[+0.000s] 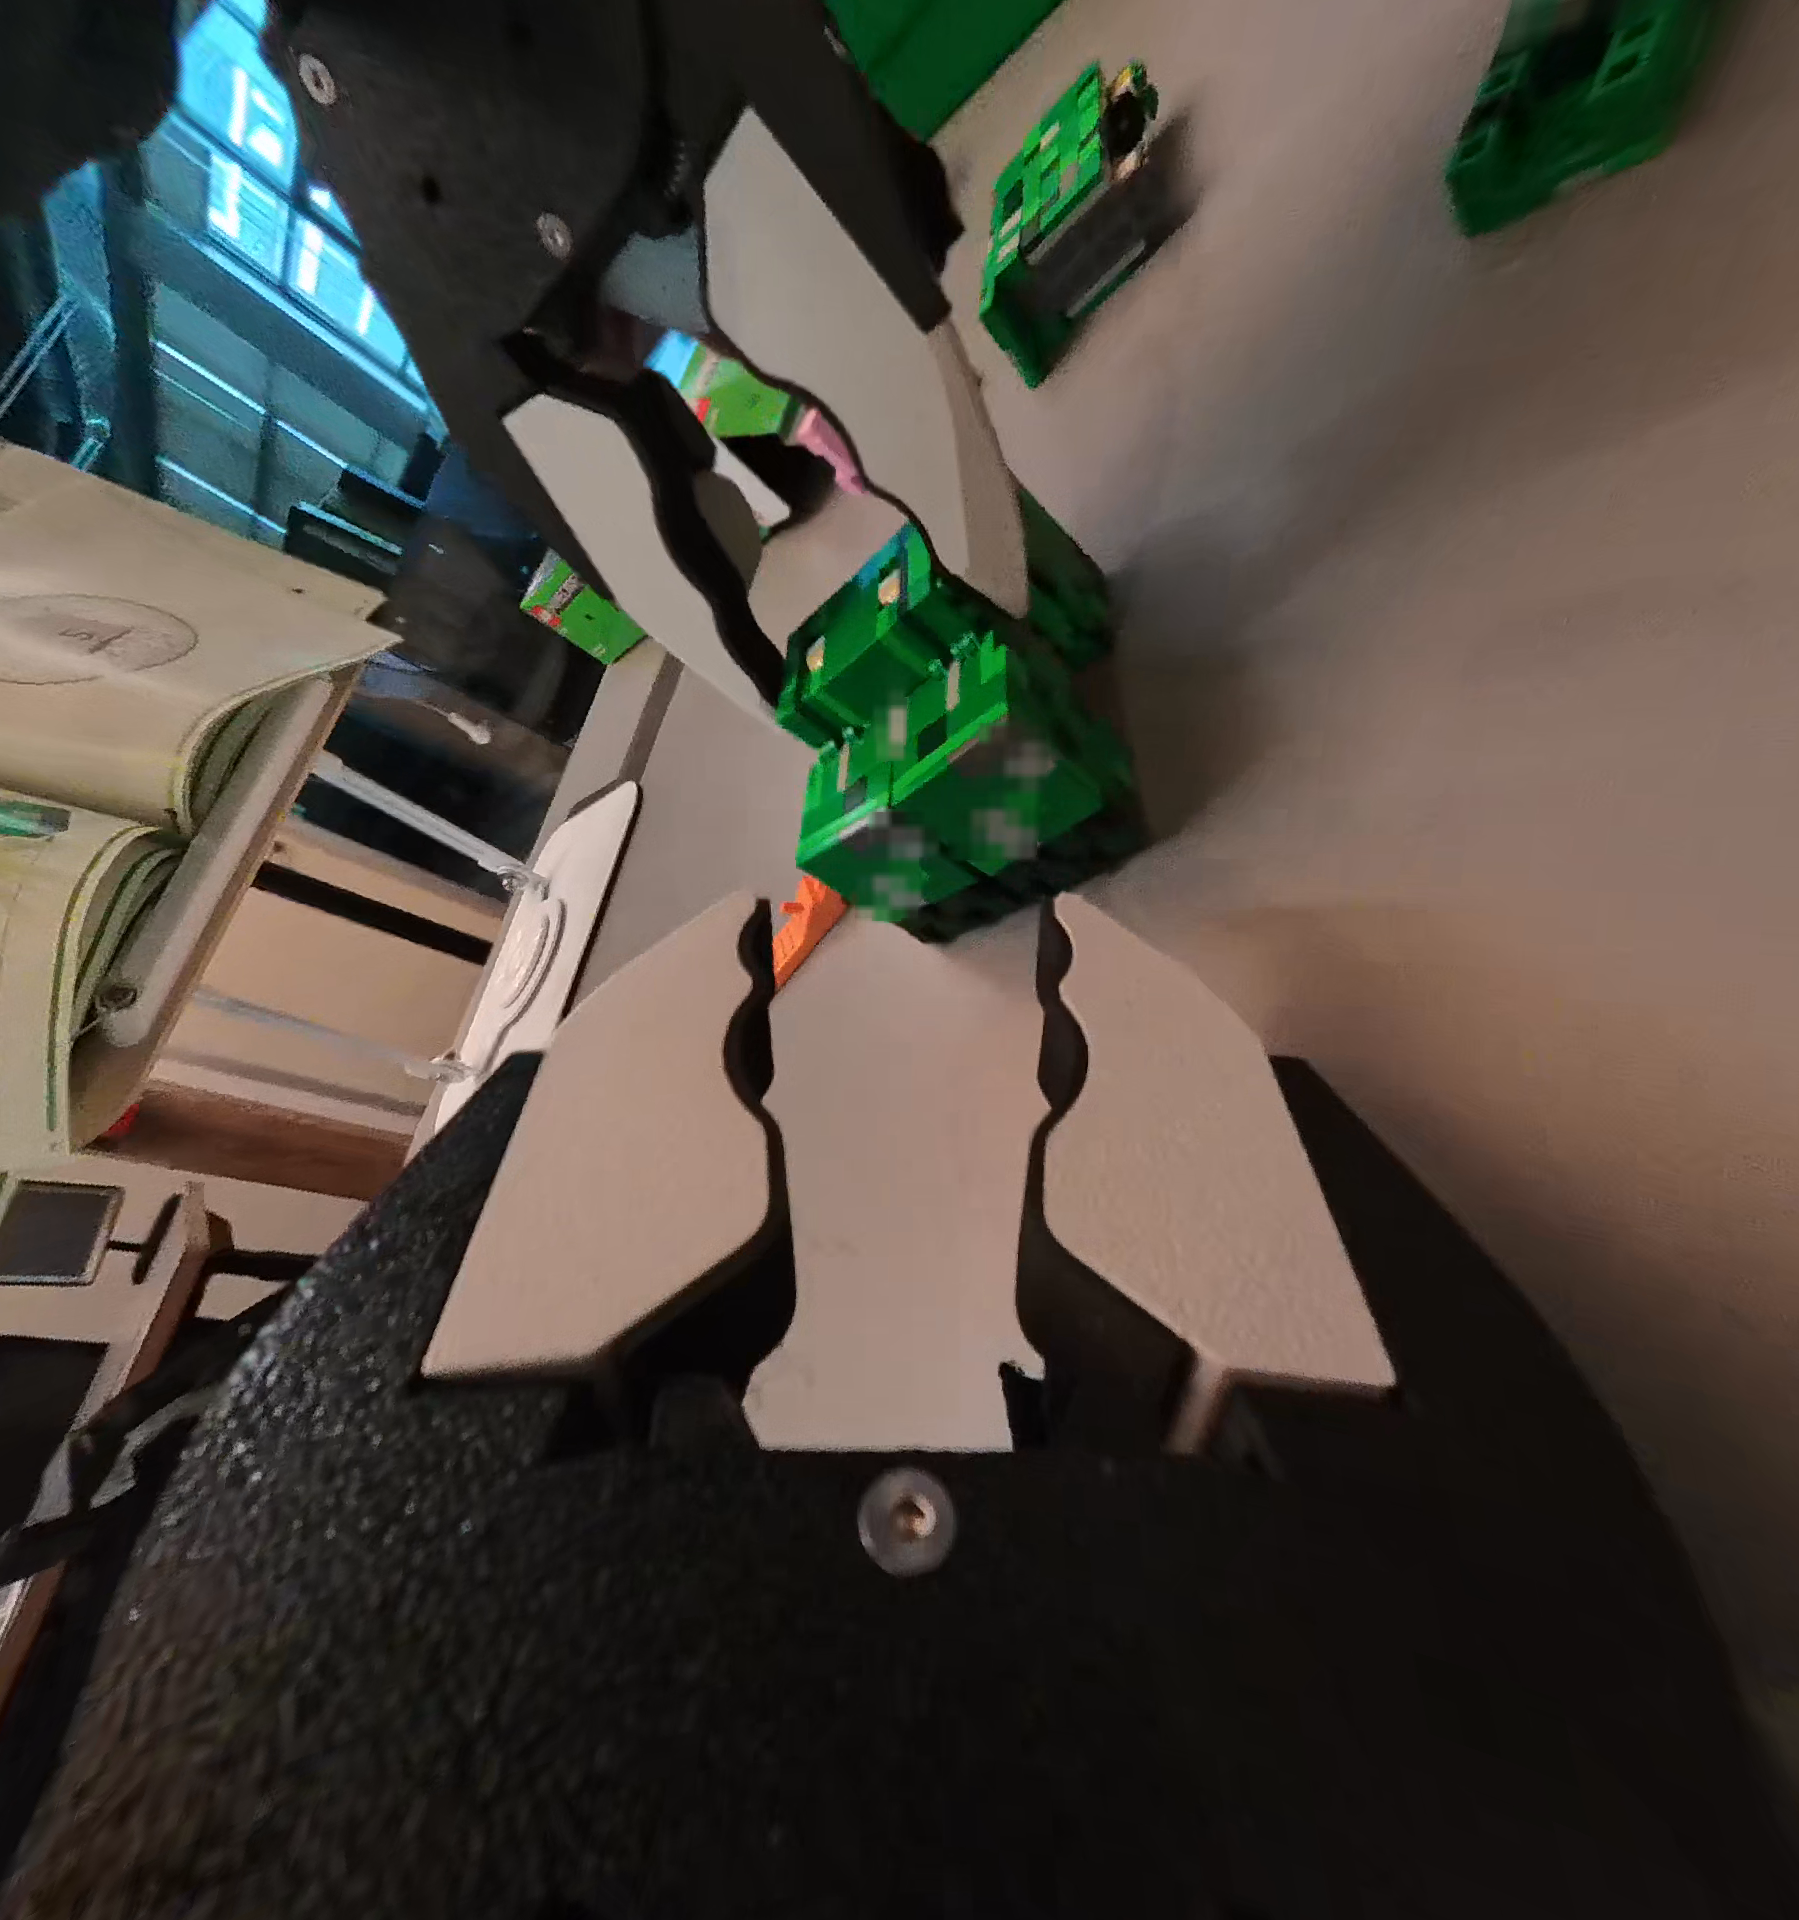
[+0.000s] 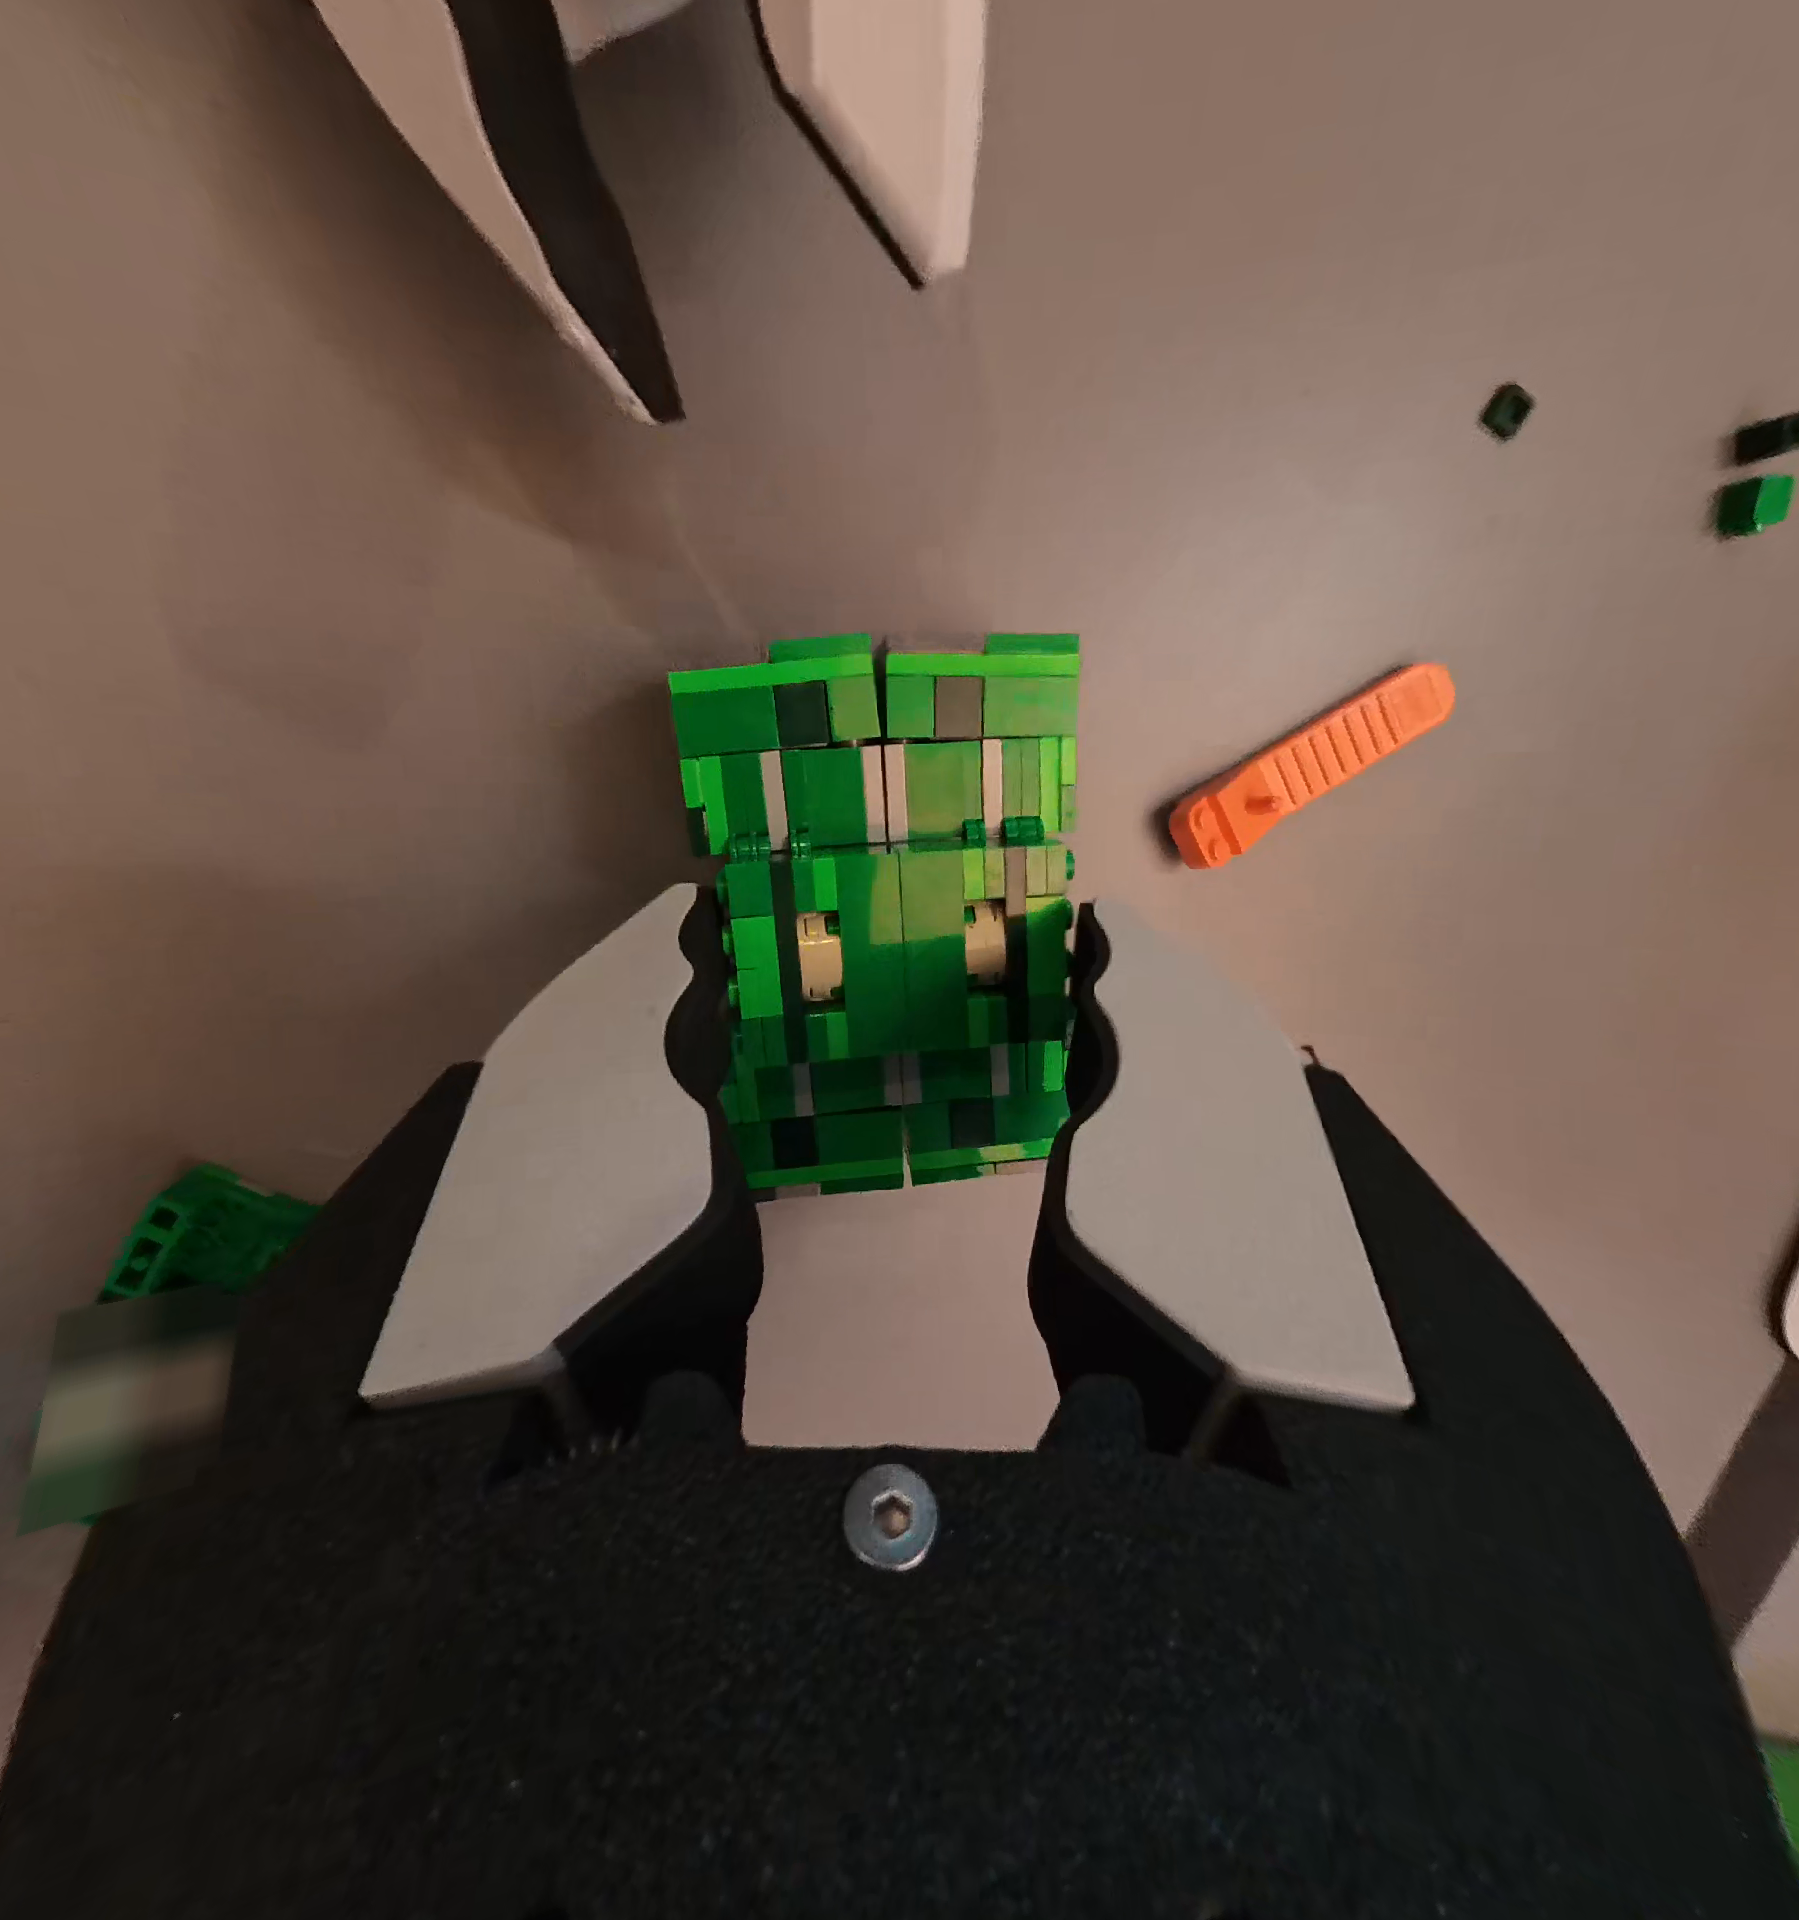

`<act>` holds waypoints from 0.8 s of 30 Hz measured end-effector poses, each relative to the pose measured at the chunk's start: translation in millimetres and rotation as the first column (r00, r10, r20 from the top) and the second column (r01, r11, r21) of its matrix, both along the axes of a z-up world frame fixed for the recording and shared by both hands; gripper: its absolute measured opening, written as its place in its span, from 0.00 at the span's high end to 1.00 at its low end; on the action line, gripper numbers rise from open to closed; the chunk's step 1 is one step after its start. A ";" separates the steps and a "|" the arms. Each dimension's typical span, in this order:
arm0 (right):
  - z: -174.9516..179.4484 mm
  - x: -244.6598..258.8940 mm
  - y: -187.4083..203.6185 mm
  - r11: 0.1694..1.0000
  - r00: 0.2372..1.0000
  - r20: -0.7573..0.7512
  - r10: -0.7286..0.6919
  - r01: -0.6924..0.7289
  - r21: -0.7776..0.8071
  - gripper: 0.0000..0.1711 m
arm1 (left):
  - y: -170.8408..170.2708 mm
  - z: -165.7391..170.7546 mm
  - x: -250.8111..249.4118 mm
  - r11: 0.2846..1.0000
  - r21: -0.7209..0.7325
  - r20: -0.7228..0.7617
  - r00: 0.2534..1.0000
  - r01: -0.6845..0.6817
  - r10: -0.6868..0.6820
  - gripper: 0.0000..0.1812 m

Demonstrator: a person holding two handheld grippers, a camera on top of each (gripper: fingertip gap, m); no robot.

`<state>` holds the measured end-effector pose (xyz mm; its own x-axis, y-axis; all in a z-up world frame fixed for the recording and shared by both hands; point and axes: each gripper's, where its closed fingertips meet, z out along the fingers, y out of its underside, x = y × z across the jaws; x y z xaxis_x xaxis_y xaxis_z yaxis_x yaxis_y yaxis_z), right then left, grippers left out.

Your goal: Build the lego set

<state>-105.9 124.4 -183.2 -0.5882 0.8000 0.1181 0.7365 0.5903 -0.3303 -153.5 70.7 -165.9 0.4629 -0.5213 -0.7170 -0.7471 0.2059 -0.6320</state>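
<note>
A green lego block (image 2: 890,935), built of several bricks with two tan pins on its face, sits between my right gripper's fingers. My right gripper (image 2: 890,914) is shut on it, with its pads against both sides. In the left wrist view the same block (image 1: 957,769) shows just past my left gripper (image 1: 905,925), which is open and empty, with its tips a short way from the block. There the right gripper (image 1: 895,655) comes in from the upper left. The left gripper (image 2: 796,348) shows open at the top of the right wrist view.
An orange brick separator (image 2: 1310,764) lies right of the block. Small dark green pieces (image 2: 1752,506) lie farther right. Another green and grey build (image 1: 1071,218) and a green part (image 1: 1570,114) lie on the grey table. An open instruction booklet (image 1: 95,790) stands off the table's edge. My hands' fingertips stand some 8 cm from each other. Between my right fingertips and the orange brick separator (image 2: 1310,764) there is roughly 8 cm.
</note>
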 end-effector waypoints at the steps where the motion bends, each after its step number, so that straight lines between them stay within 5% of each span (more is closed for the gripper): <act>1: 0.0 1.1 4.6 1.000 1.000 -0.001 -0.017 0.017 0.012 0.63 | 1.6 -2.1 -0.4 1.000 0.007 -0.013 1.000 -0.011 0.012 0.73; 11: 1.2 11.6 31.2 0.964 0.964 0.019 -0.266 0.266 -0.012 0.63 | 7.9 -6.5 -6.0 0.998 0.001 0.015 0.998 -0.056 0.056 0.73; 18: 53.0 42.4 30.2 0.929 0.905 -0.215 -0.368 0.349 -0.121 0.58 | 4.8 -10.6 -1.2 0.998 -0.057 0.058 0.998 -0.034 0.037 0.72; 24: 10.7 88.9 21.9 0.884 0.867 -0.178 -0.466 0.446 -0.141 0.63 | 2.0 -14.2 16.4 0.990 -0.139 0.123 0.992 -0.001 0.019 0.77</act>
<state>-17.0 146.3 -172.5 -0.1262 0.9862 0.1071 0.8279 0.1642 -0.5364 -137.1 72.7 -180.1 0.5489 -0.6063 -0.5754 -0.6633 0.1030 -0.7413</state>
